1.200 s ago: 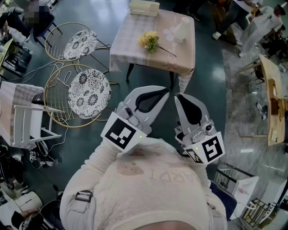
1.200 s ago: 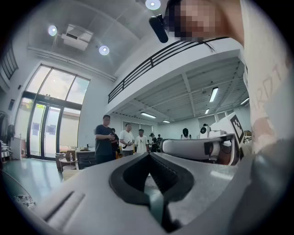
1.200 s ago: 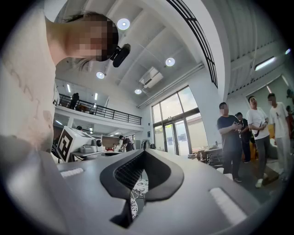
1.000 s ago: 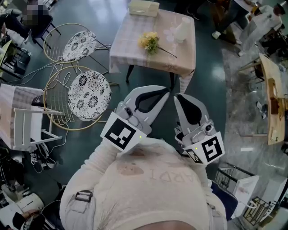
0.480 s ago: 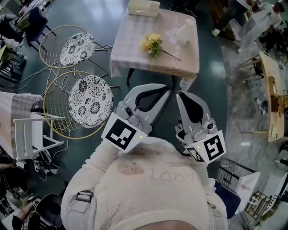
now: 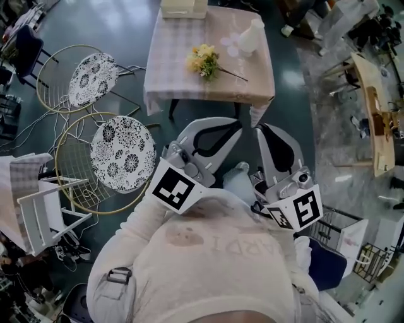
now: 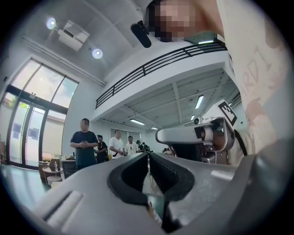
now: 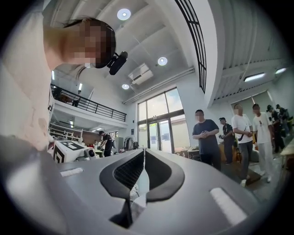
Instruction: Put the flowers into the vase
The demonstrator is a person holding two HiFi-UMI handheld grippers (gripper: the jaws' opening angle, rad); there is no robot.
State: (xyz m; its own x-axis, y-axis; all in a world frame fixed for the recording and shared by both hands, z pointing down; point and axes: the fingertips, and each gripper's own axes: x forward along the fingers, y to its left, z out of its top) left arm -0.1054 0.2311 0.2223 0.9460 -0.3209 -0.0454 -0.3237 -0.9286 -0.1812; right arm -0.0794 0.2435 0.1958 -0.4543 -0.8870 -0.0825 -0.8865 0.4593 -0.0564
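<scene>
In the head view a bunch of yellow flowers (image 6: 203,61) lies on the pink-clothed table (image 6: 189,88). A white vase (image 6: 249,36) stands to its right, near the far edge. Both grippers are held level at my chest, well short of the table and over the dark floor. The left gripper (image 6: 237,124) (image 7: 148,155) is shut and empty. On the right gripper (image 6: 260,129) (image 8: 144,151) the jaws have just been opening and stand a narrow slit apart, with nothing between them. Neither gripper view shows the flowers or the vase.
A cream box (image 6: 183,7) sits at the table's far edge. Two round wire chairs with patterned cushions (image 6: 123,153) (image 6: 93,70) stand at the left, a white frame (image 6: 38,202) beyond them. A wire basket (image 6: 341,233) is at the right. Several people (image 8: 207,137) stand ahead.
The table with flowers and vase has shifted left and slightly nearer in the head view, and the chairs have slid down. Both grippers keep their pose at my chest.
</scene>
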